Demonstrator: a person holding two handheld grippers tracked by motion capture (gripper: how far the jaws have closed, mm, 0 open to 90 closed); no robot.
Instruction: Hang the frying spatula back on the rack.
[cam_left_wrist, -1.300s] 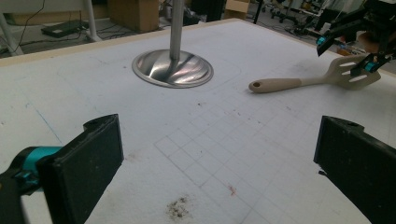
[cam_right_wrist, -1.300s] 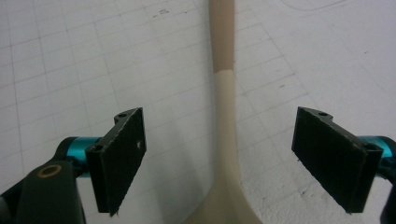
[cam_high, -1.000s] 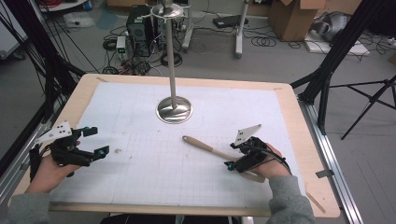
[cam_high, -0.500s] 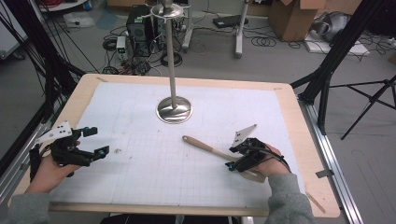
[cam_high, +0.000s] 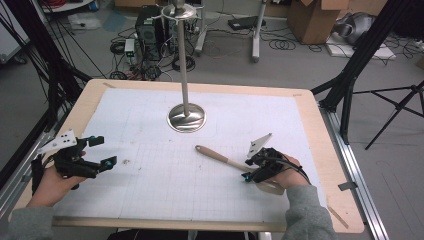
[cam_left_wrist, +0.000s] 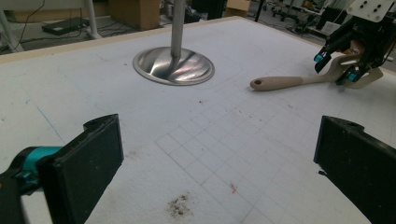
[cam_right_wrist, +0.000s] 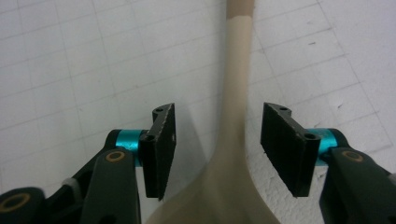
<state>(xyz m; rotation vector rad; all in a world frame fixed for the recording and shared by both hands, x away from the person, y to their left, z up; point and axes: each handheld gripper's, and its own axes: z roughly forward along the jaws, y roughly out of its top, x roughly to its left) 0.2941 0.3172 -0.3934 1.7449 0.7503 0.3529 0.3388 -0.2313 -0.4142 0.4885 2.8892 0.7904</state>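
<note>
A beige spatula with a wooden handle (cam_high: 220, 157) lies on the white gridded mat, its blade end under my right hand. My right gripper (cam_high: 252, 170) straddles the neck of the spatula (cam_right_wrist: 232, 140); its jaws have just been closing, and gaps still show between both pads (cam_right_wrist: 164, 140) and the neck, so it is open. The left gripper view shows that gripper (cam_left_wrist: 336, 70) over the spatula's blade (cam_left_wrist: 280, 83). My left gripper (cam_high: 100, 152) rests at the mat's left side, jaws wide apart (cam_left_wrist: 219, 158) with nothing between them.
A metal stand with a round base (cam_high: 186, 118) and a tall pole (cam_high: 183, 55) stands at the mat's far middle. The wooden table edge (cam_high: 330, 150) frames the mat. Cables, boxes and tripod legs crowd the floor beyond.
The right gripper's jaws have narrowed around the spatula's neck. Both hands stay about where they were, and the spatula has not moved.
</note>
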